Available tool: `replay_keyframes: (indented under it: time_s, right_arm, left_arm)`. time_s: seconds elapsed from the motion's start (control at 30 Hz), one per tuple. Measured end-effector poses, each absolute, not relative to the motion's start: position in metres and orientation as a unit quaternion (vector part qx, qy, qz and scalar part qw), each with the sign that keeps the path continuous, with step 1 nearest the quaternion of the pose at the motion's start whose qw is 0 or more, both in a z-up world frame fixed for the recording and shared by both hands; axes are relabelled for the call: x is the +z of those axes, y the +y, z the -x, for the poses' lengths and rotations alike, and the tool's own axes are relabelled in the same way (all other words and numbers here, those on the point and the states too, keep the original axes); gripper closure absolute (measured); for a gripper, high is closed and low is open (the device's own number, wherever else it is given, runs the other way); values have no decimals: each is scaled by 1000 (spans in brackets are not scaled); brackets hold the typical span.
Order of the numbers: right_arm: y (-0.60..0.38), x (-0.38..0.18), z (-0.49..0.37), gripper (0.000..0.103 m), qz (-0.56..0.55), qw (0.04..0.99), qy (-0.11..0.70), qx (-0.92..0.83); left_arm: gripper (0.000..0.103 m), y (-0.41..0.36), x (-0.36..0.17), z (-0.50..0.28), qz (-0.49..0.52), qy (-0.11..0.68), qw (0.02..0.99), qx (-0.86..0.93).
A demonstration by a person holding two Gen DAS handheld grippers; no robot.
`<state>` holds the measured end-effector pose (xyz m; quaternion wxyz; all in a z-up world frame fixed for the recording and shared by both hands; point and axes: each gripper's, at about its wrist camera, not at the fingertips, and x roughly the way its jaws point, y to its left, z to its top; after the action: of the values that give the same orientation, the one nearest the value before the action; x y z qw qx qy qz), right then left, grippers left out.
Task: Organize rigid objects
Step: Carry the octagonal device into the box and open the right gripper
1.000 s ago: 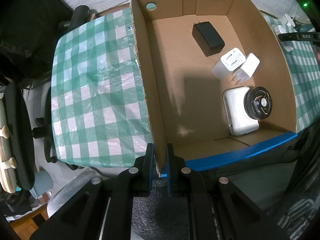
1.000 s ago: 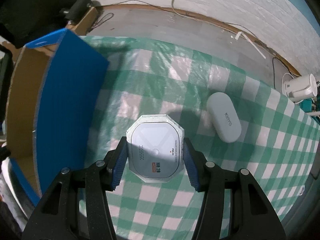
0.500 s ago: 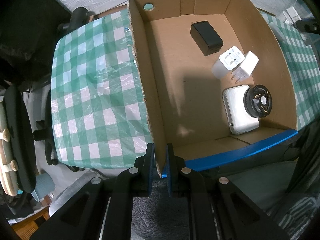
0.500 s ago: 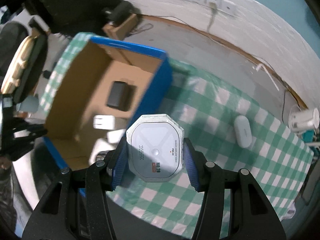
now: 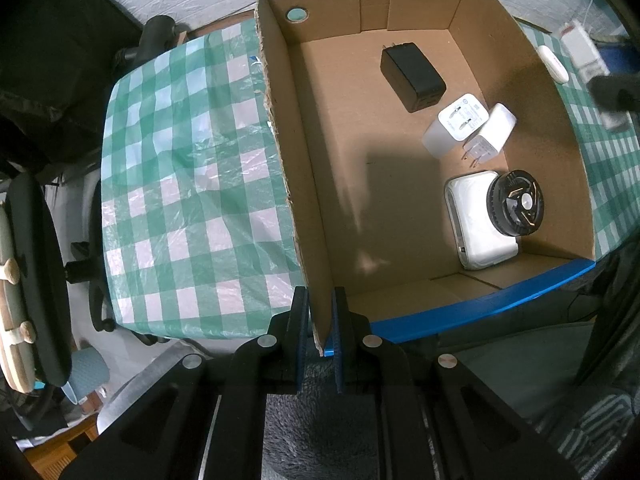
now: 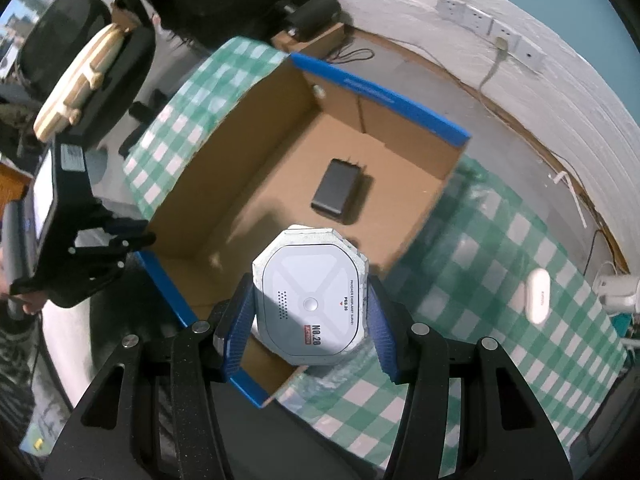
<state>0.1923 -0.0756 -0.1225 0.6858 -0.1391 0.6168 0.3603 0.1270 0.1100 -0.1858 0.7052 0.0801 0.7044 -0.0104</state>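
Note:
My left gripper (image 5: 319, 320) is shut on the near left wall of an open cardboard box (image 5: 296, 184) with blue edges. Inside lie a black charger (image 5: 412, 76), two white plug adapters (image 5: 456, 126), and a white device (image 5: 476, 224) with a black round fan (image 5: 516, 208) on it. My right gripper (image 6: 308, 312) is shut on a white octagonal device (image 6: 310, 296) and holds it above the box's (image 6: 420, 216) near right corner. The black charger (image 6: 334, 194) shows below it. The left gripper (image 6: 80, 236) also shows in the right wrist view.
The box stands on a green checked tablecloth (image 5: 180, 184). A white oval case (image 6: 538, 300) lies on the cloth right of the box, also seen far right (image 5: 554, 64). Black office chairs (image 5: 36, 264) stand beside the table. A wall with sockets (image 6: 492, 28) lies beyond.
My right gripper has lifted the white octagonal device off the cloth and carried it left, over the box. The left gripper has kept its hold on the box wall.

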Motion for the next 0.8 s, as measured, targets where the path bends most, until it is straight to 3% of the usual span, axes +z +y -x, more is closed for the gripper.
replay_keyframes:
  time_s: [0.43,0.8]
  right_arm:
    - [-60,-163,-185,49,139,664,638,365]
    - [-69,-166,-191,49,125,673,636,355]
  left_arm:
    - [93,106,-188,-130,-87,705,704,-11]
    - [93,106,-187,-131,-82,704,705,-9]
